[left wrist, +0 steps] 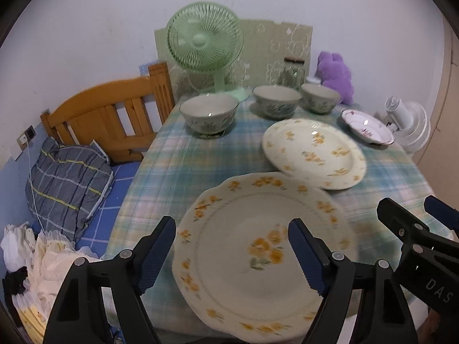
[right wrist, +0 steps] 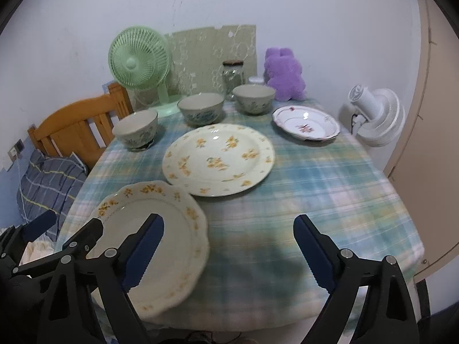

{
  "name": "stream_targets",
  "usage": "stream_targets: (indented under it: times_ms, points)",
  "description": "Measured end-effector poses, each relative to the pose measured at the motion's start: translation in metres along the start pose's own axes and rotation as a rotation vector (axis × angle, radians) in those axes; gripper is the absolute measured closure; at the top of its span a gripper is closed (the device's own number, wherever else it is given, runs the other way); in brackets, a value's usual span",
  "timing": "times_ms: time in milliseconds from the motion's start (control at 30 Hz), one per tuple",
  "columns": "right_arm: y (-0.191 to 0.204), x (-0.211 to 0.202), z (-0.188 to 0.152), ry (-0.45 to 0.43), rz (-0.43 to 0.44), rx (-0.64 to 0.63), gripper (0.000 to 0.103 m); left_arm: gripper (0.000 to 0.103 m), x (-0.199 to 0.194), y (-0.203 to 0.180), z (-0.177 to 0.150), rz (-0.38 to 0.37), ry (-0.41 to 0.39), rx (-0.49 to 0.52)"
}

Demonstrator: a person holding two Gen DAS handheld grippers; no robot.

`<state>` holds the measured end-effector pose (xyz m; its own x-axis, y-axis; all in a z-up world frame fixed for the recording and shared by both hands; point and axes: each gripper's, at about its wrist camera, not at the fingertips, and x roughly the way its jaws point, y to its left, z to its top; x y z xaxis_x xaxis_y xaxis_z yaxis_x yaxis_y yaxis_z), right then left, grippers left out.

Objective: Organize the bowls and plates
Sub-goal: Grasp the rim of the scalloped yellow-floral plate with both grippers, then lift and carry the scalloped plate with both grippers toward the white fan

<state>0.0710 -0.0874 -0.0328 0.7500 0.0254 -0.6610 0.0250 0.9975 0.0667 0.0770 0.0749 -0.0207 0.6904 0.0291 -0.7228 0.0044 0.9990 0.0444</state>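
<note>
A scalloped plate with yellow flowers (left wrist: 258, 258) (right wrist: 178, 243) lies at the near left edge of the plaid tablecloth (right wrist: 315, 186). My left gripper (left wrist: 232, 238) (right wrist: 71, 223) is open over it, and its pads do not touch it. Further back are a round yellow-flowered plate (left wrist: 312, 152) (right wrist: 218, 159) and a small white plate with pink flowers (left wrist: 367, 126) (right wrist: 305, 124). Three bowls (left wrist: 208, 113) (left wrist: 276, 100) (left wrist: 320, 96) (right wrist: 136, 129) (right wrist: 200, 110) (right wrist: 254, 97) stand in a row behind them. My right gripper (right wrist: 229, 229) (left wrist: 407, 209) is open over bare cloth, to the right of the scalloped plate.
At the back of the table stand a green fan (left wrist: 205, 37), a glass jar (right wrist: 233, 76) and a purple plush toy (right wrist: 284, 74). A white fan (right wrist: 375, 120) sits off the right edge. A wooden bed frame (left wrist: 114, 109), a pillow (left wrist: 66, 183) and piled clothes (left wrist: 43, 261) lie left.
</note>
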Motion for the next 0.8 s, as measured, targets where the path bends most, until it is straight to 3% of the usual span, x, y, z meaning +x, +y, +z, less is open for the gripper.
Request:
stream_targets:
  times_ms: [333,567,800]
  points:
    - [0.042,0.058,-0.007,0.123,-0.038,0.002,0.019,0.025,0.061,0.031,-0.004,-0.042,0.133,0.027]
    - [0.051,0.089,-0.012,0.196,-0.079,0.008,0.022,0.028,0.086,0.033,-0.006,-0.083,0.194,0.027]
    - [0.049,0.114,-0.013,0.272,-0.065,0.000,0.027,0.032,0.102,0.031,-0.004,-0.086,0.262,0.016]
